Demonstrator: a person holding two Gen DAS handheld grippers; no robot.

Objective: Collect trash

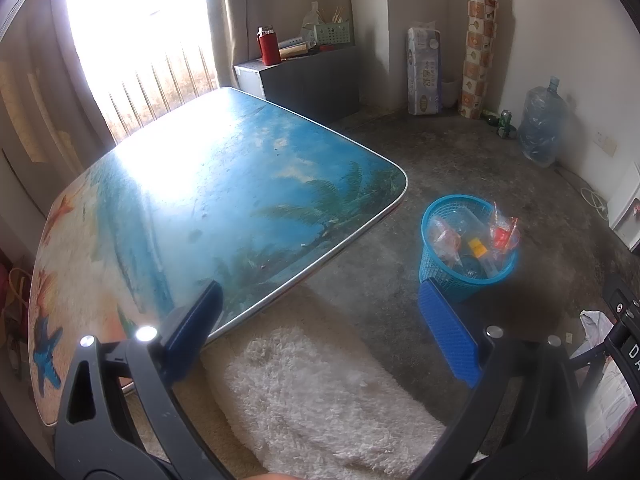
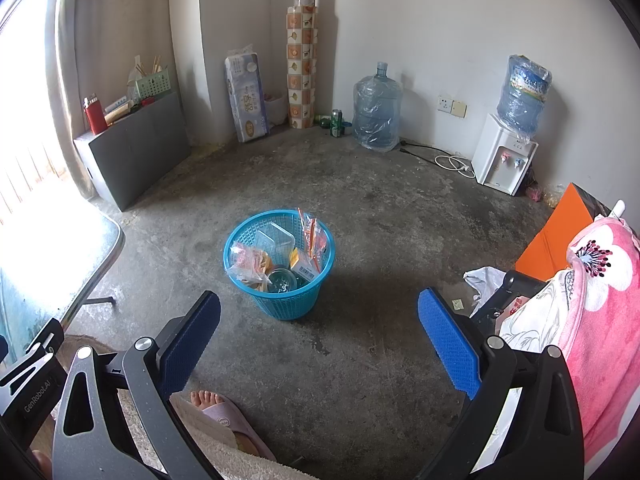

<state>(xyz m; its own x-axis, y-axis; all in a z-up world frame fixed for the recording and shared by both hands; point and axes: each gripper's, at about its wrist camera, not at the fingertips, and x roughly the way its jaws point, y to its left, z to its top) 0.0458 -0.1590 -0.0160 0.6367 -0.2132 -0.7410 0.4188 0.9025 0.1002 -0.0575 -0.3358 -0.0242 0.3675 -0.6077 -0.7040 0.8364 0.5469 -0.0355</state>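
A blue mesh waste basket (image 2: 280, 280) stands on the concrete floor, filled with plastic wrappers, a clear tray and a yellow packet. It also shows in the left wrist view (image 1: 466, 246), right of the table corner. My left gripper (image 1: 320, 308) is open and empty, above the table's near edge and a white fluffy rug. My right gripper (image 2: 320, 320) is open and empty, above the floor just in front of the basket. A crumpled white plastic bag (image 2: 482, 280) lies on the floor at the right.
A low table with a beach print (image 1: 224, 184) fills the left. A grey cabinet (image 2: 136, 148), tissue pack (image 2: 246, 96), water jugs (image 2: 376, 108) and dispenser (image 2: 504, 160) line the walls. A pink blanket (image 2: 600, 292) and an orange box (image 2: 556, 236) are at the right. A slippered foot (image 2: 220, 412) is below.
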